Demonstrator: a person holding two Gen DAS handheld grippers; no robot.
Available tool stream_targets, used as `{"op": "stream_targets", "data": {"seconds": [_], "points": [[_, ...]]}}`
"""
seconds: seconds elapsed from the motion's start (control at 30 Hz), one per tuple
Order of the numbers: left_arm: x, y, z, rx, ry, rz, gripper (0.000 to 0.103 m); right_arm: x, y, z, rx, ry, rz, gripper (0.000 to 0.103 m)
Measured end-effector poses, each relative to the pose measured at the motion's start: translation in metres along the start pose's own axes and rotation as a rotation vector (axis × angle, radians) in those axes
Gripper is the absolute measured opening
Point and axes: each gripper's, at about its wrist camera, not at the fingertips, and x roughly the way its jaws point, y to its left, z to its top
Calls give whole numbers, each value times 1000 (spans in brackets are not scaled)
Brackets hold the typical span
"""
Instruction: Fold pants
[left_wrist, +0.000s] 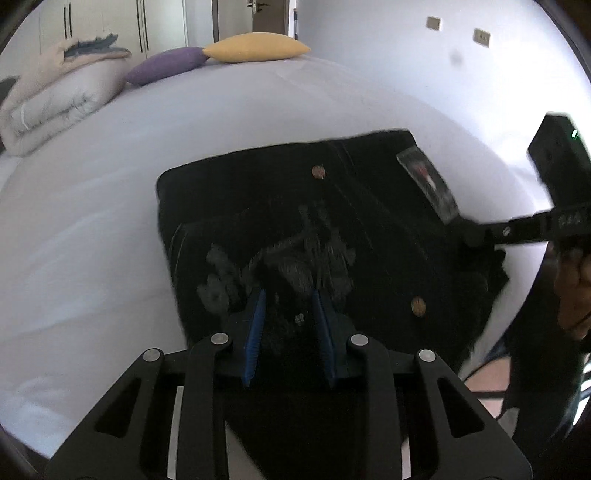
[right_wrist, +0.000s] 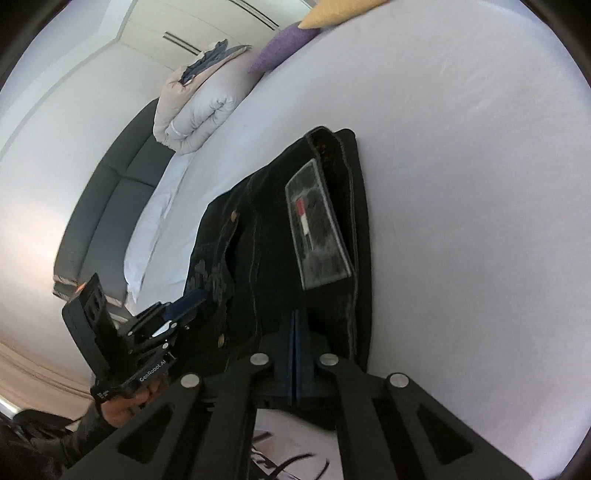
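Left wrist: pillows (left_wrist: 218, 55), folded duvet (left_wrist: 55, 96) behind pants (left_wrist: 369, 221).

The left gripper (left_wrist: 289, 301) angles down with its blue pads (left_wrist: 255, 332) slightly parted over the pants (left_wrist: 369, 229), while the right gripper (right_wrist: 294, 321) is fully closed at their near edge.

White bed (left_wrist: 92, 229), wardrobe (left_wrist: 107, 26), pillows (left_wrist: 255, 46).

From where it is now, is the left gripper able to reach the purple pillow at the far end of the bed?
Probably not without a long move. The left gripper is low over the black jeans at the near edge, while the purple pillow lies far across the bare bed sheet. Nothing blocks the way; only the distance does.
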Motion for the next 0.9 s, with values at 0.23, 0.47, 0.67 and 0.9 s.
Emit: {"op": "stream_targets", "data": {"seconds": [0.23,0.47,0.67,0.9], "points": [[11,-14,0,11,23,63,26,-3,-7,-19,23,-25,-2,0],[-4,-19,-1,9,15,73,26,-6,-8,-24,-9,-61,-21,0],[-33,0,-1,-104,-31,0,38,-44,2,-22,-45,-139,-7,56],[-46,52,-2,-299,-75,-59,102,-31,-8,8,-12,-105,-16,57]]}}
